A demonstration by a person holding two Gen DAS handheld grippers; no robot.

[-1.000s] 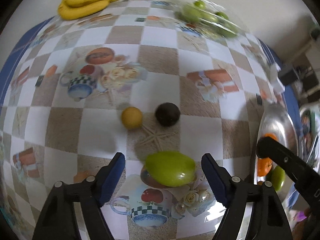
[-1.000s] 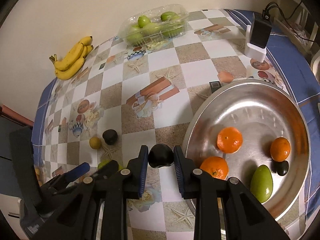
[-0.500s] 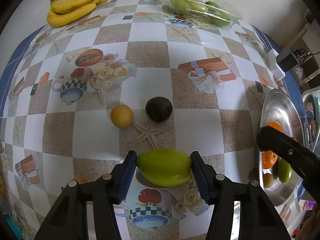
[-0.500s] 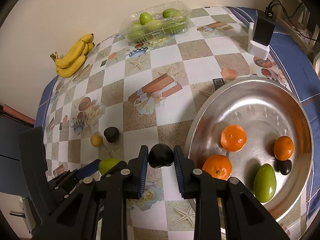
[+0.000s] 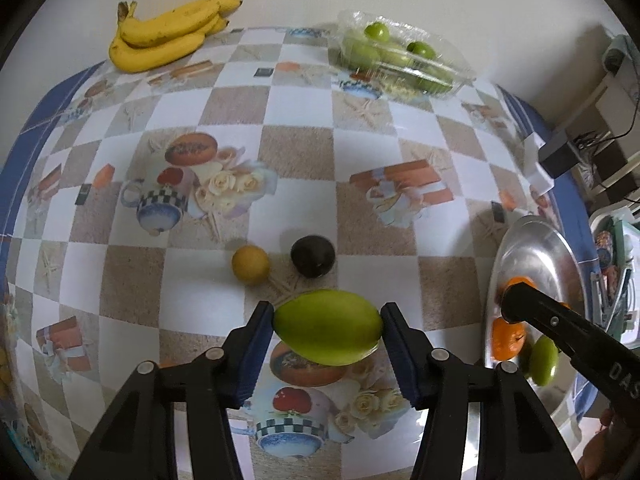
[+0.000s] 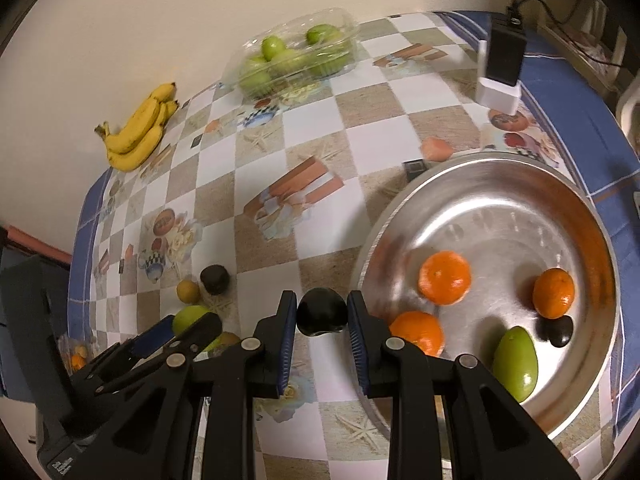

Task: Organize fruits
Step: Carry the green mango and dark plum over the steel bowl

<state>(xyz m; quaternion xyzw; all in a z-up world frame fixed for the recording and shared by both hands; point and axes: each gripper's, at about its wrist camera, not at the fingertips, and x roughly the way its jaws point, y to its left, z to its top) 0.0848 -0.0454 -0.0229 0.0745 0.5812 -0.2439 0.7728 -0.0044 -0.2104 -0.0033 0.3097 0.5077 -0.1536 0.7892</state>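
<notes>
The left gripper [image 5: 328,334] has its blue-padded fingers [image 5: 260,344] clamped on the ends of an oval green mango-like fruit [image 5: 328,332], holding it above the checkered, picture-printed tabletop [image 5: 296,152]. The jaws closed in within the past second and have since held steady on the fruit. Beyond it, at 12 o'clock, lie a small round yellow fruit [image 5: 251,263] and a dark round avocado-like fruit [image 5: 312,256], just beside each other. A bunch of yellow bananas [image 5: 168,36] sits at 11 o'clock by the wall, and a clear plastic box of green fruits [image 5: 400,60] at 1 o'clock.

The right gripper [image 6: 322,320] pinches a small black glossy fruit [image 6: 322,316] between narrow-set fingers, near the left rim of a round silver metal tray [image 6: 500,184]. The tray holds three orange mandarins [image 6: 445,278], a green oval fruit [image 6: 515,362] and a small black fruit [image 6: 554,330].

White letters "DAS" [image 5: 622,378] show on the black arm of the right gripper in the left wrist view; the rest is cut off.
</notes>
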